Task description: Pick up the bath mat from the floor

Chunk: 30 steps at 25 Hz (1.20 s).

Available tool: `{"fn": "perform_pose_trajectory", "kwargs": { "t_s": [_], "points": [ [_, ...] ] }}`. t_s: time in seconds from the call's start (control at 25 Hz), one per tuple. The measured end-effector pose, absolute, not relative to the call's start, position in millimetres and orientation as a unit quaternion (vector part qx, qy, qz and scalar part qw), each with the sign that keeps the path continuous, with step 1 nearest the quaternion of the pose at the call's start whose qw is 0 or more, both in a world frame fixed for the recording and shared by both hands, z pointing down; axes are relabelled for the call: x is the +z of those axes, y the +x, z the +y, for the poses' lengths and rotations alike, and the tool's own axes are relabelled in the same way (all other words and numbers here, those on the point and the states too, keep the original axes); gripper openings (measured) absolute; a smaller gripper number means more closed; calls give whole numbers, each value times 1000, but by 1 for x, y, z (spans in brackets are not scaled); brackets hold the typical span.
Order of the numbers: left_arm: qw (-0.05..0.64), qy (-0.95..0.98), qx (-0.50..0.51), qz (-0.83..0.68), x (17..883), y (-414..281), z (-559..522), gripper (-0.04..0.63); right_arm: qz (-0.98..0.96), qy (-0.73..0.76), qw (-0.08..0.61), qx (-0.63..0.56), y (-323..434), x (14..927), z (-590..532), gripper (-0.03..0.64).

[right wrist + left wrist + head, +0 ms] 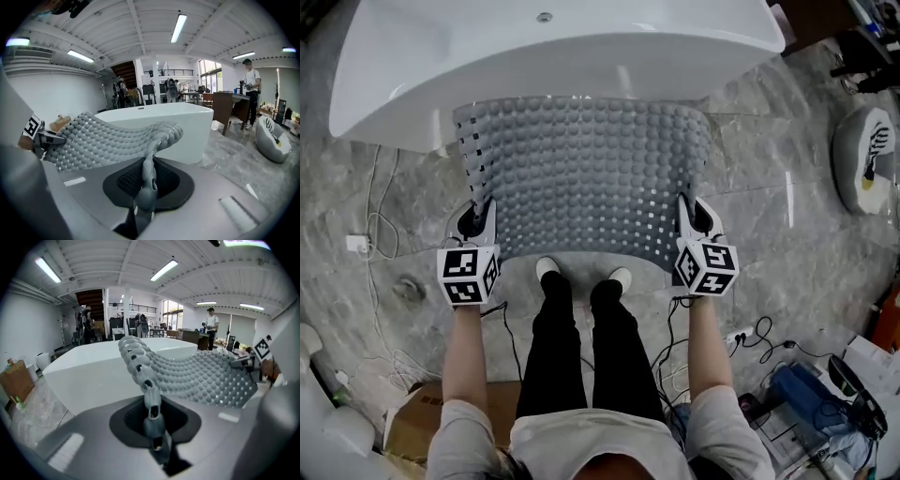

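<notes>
A grey studded bath mat hangs stretched between my two grippers, lifted off the floor, its far edge by the white bathtub. My left gripper is shut on the mat's near left corner; in the left gripper view the mat runs from the jaws, its edge pinched at my left gripper. My right gripper is shut on the near right corner; in the right gripper view the mat sags to the left from my right gripper, and the left gripper's marker cube shows beyond it.
The person's feet stand just under the mat's near edge on the grey marble floor. Cables trail at left, a round white object sits at right, and boxes and bags crowd the near right. People stand far off.
</notes>
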State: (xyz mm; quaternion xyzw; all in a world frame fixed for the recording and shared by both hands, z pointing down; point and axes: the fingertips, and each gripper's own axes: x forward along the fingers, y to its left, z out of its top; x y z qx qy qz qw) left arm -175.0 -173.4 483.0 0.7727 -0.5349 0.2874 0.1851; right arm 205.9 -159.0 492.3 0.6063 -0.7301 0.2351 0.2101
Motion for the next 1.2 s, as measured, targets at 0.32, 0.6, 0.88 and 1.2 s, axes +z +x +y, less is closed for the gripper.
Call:
{"fn": "perform_pose_trajectory", "kwargs": {
  "t_s": [0.32,0.6,0.88,1.2],
  "points": [
    [168,784,264,-536,362,-183,-167,43,-734,615,183,223,197,371,-151,37],
    [141,796,241,-537,285,-194,-168,43,-740,622,158,202,185,291,-149,37],
    [115,806,223,-536,221,-191,-163,43,-742,629,134,189,185,226,-141,37],
    [91,815,198,-537,164,-203,-160,43,-744,637,113,165,176,166,-131,37]
  ]
}}
